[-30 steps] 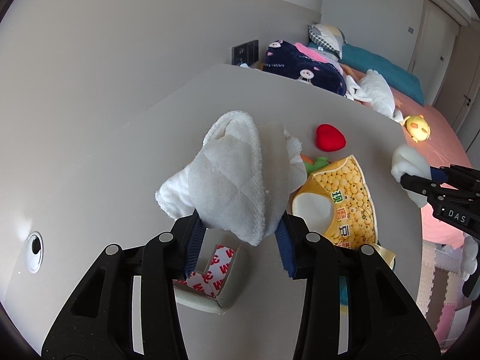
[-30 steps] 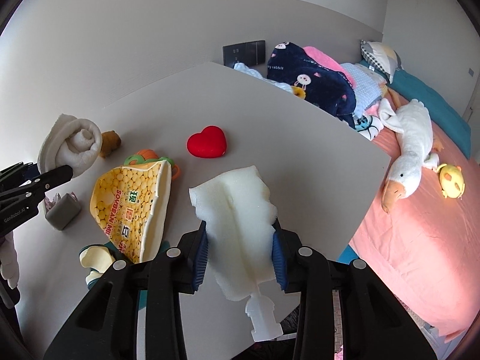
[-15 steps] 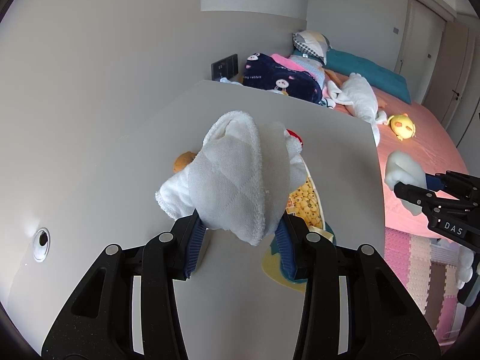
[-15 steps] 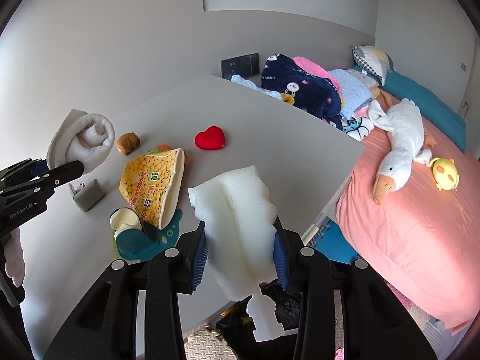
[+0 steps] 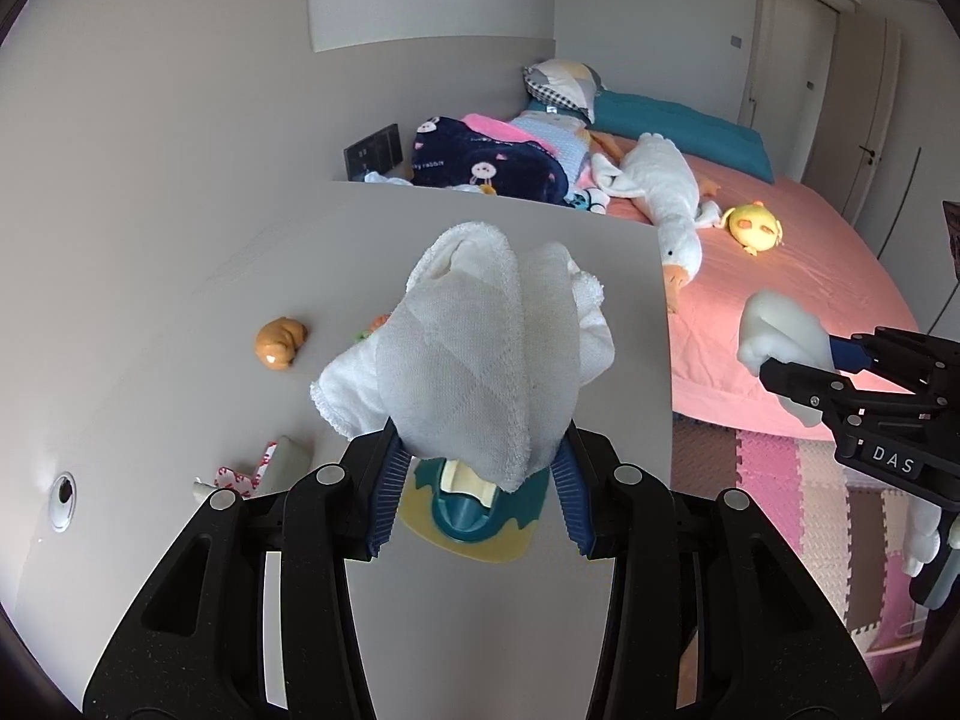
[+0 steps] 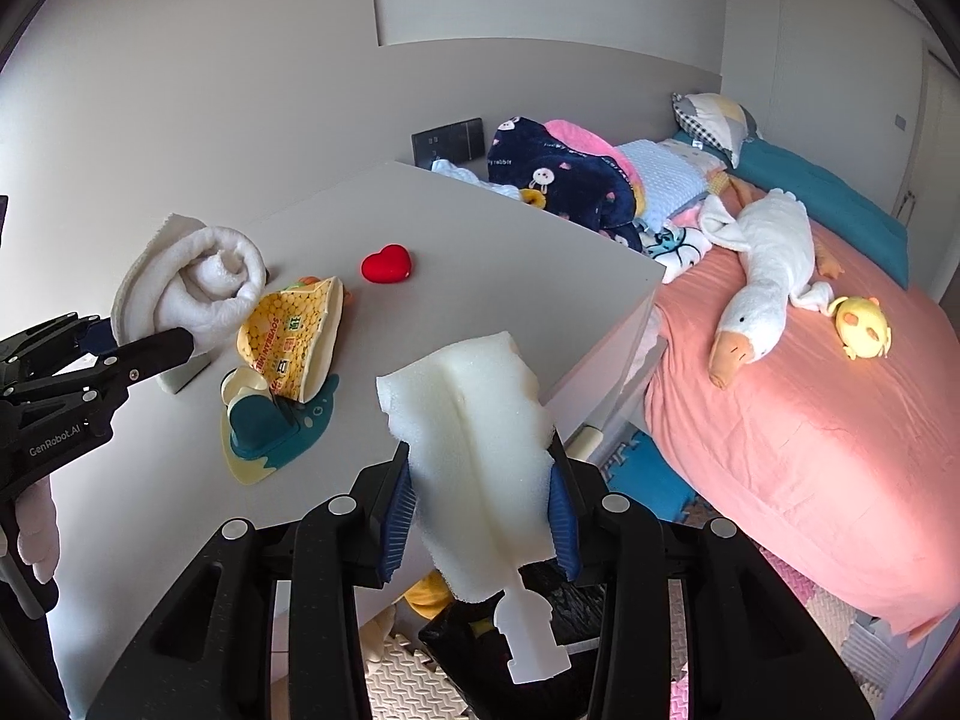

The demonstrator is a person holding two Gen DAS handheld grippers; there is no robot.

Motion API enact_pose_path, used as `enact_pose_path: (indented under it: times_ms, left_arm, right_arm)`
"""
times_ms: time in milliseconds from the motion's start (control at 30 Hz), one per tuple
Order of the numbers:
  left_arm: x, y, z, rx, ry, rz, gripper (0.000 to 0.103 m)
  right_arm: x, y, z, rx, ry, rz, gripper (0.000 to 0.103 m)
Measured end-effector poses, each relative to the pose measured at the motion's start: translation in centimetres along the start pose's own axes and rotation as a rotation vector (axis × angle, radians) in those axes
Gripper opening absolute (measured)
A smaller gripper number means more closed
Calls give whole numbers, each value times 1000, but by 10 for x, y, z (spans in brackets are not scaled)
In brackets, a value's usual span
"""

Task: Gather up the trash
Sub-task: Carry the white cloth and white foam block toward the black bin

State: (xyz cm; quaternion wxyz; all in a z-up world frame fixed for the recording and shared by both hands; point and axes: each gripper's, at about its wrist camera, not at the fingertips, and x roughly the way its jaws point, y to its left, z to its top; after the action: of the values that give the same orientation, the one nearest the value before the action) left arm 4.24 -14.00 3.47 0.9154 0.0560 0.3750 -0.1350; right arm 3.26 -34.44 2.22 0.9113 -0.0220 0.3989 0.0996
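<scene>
Far left on the grey surface (image 6: 492, 252), the left gripper (image 5: 477, 477) is clamped on a rolled white cloth (image 5: 474, 354), lifted clear above the surface; just right of it in the right wrist view lies the yellow snack bag (image 6: 294, 336), its lower edge resting on a teal and cream snail-shaped toy (image 6: 270, 426); the red heart (image 6: 387, 264) sits farther back, apart from the bag; an orange figurine (image 5: 281, 341) shows in the left wrist view, alone near the wall side; on to the middle, the right gripper (image 6: 480, 516) is closed on a ragged white foam piece (image 6: 480, 450), held up beyond the surface's near edge over a dark bin (image 6: 570, 606) on the floor; at right, the pink bed (image 6: 810, 420) carries a white goose plush (image 6: 762, 276) and a yellow chick plush (image 6: 864, 318)
</scene>
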Motion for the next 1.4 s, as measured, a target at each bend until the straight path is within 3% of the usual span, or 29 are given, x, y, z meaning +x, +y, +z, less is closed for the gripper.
enact_pose_path:
  times_ms: [1400]
  left_arm:
    - [17,-169,-6,237,53,-216,44]
  right_arm:
    - [-81,-109,-87,223,-6,-209,41]
